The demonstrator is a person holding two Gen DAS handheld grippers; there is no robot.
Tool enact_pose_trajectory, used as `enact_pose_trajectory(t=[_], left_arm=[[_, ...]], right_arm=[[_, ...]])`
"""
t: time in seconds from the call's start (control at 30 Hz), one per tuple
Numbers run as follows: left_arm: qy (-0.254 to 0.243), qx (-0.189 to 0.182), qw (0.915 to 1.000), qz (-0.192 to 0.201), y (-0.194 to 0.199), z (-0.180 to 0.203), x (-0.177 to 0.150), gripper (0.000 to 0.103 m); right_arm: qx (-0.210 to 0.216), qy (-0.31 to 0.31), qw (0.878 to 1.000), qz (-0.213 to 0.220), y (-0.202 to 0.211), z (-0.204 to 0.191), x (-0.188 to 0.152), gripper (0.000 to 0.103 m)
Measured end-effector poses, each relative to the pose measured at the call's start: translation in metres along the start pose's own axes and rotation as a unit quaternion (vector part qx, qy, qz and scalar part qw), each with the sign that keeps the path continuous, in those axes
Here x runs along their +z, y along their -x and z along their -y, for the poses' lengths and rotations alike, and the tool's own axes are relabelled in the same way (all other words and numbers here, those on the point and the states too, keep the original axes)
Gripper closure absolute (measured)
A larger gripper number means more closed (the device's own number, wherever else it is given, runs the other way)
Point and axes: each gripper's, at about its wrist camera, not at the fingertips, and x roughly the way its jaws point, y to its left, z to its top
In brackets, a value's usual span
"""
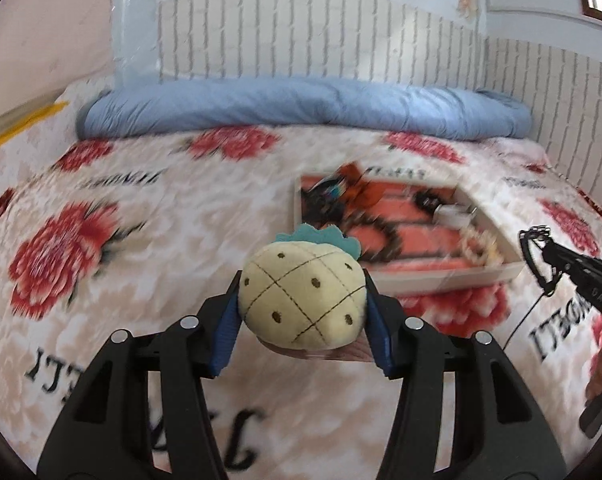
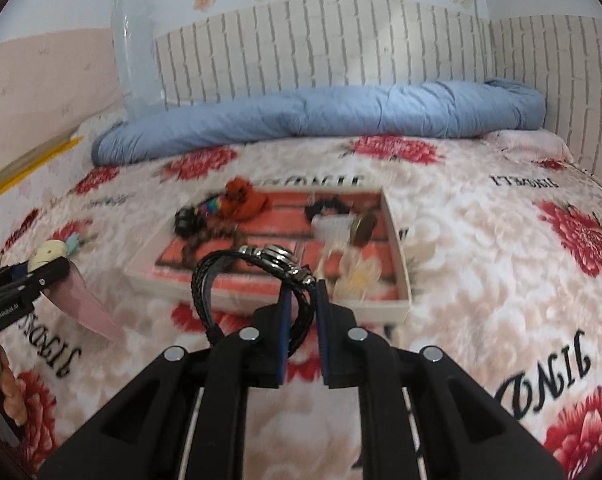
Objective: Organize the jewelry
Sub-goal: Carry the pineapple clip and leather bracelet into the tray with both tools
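Observation:
My left gripper (image 1: 301,312) is shut on a cream plush pineapple (image 1: 301,304) with a teal leaf top, held above the bed. My right gripper (image 2: 301,300) is shut on a black braided leather bracelet (image 2: 253,272) with metal rings. It holds the bracelet in front of a shallow white tray (image 2: 397,240) with a red lining. The tray (image 1: 497,232) holds several jewelry pieces: an orange fabric piece (image 2: 245,200), dark beads (image 2: 187,220), a pale bead bracelet (image 1: 477,244). The right gripper with the bracelet shows at the right of the left wrist view (image 1: 541,252).
The tray lies on a bed with a floral blanket (image 2: 501,240). A rolled blue quilt (image 2: 321,116) lies along the far wall. The left gripper and pineapple show at the left edge of the right wrist view (image 2: 41,264), above a pink sheet (image 2: 89,304).

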Motion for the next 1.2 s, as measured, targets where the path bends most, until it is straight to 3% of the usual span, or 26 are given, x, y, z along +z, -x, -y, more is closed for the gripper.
enact_pose_trajectory(t=[0.23,0.43,0.8,1.2], left_arm=[[0.007,-0.021,0.9987,0.046,-0.017,0.039,0.040,0.050],[0.010,-0.013,0.9960,0.087,-0.033,0.057,0.063,0.050],[0.014,-0.012,0.9982,0.056,-0.108,0.047,0.048,0.049],[0.017,-0.013,0.9998,0.007,-0.149,0.036,0.031,0.048]], right_arm=[[-0.014,-0.012,0.999,0.043,-0.008,0.017,0.035,0.091],[-0.030,-0.031,0.997,0.067,-0.024,0.032,0.059,0.091],[-0.046,-0.009,0.999,0.027,-0.096,0.027,0.034,0.091],[-0.048,-0.003,0.999,-0.013,-0.132,0.032,0.018,0.091]])
